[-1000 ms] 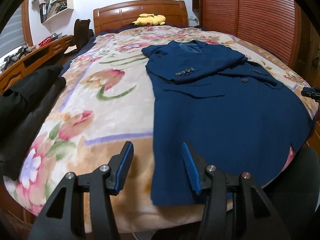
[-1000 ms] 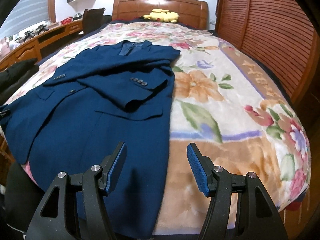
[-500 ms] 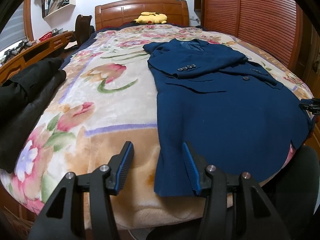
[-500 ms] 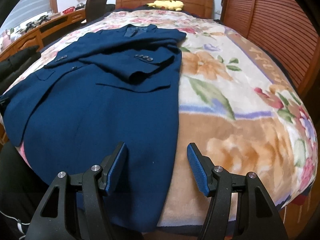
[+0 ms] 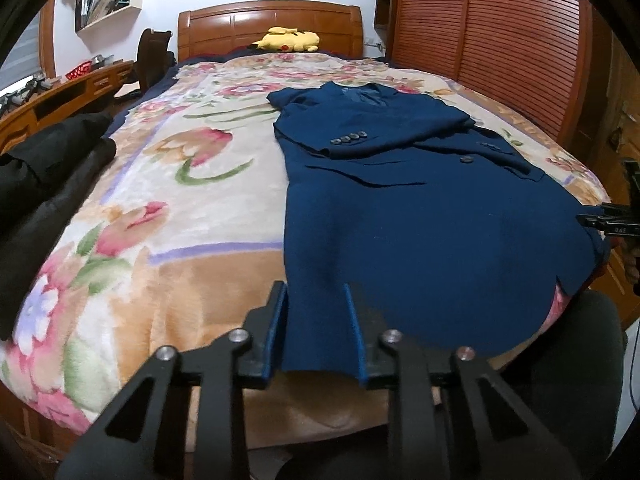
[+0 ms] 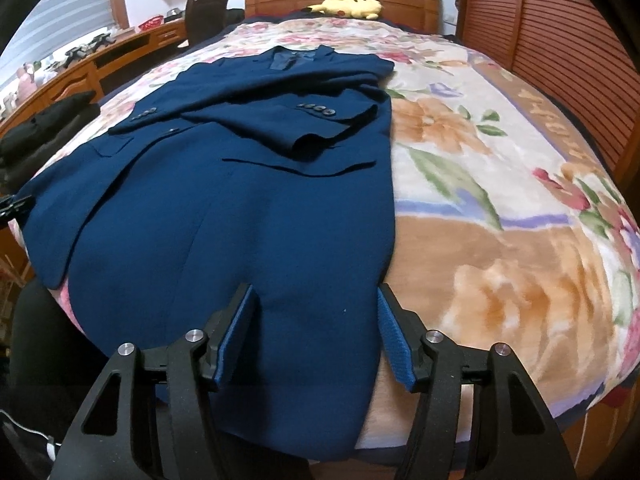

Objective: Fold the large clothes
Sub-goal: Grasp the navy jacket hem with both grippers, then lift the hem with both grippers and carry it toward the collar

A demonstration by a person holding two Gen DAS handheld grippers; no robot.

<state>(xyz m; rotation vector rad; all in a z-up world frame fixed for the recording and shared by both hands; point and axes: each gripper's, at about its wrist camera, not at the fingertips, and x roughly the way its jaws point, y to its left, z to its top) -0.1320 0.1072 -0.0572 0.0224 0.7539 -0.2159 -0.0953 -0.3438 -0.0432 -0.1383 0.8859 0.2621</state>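
Since the earlier frame we saw the left gripper [image 5: 316, 330] closing, hem corner between its jaws, contact unclear. Right gripper [image 6: 316, 334] gaped over the blue jacket [image 6: 248, 208] on the bed [image 6: 500, 200]; only the left view showed folded black clothing [image 5: 44, 192].

Dim indoor light; fisheye warp; soft blur.

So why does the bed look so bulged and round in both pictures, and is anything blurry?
Left wrist view: a fisheye lens bows the bed and darkens the corners; the blue jacket is sharp far off, soft near the claw. Right wrist view: same bulge, with the blanket smeared at the near edge.
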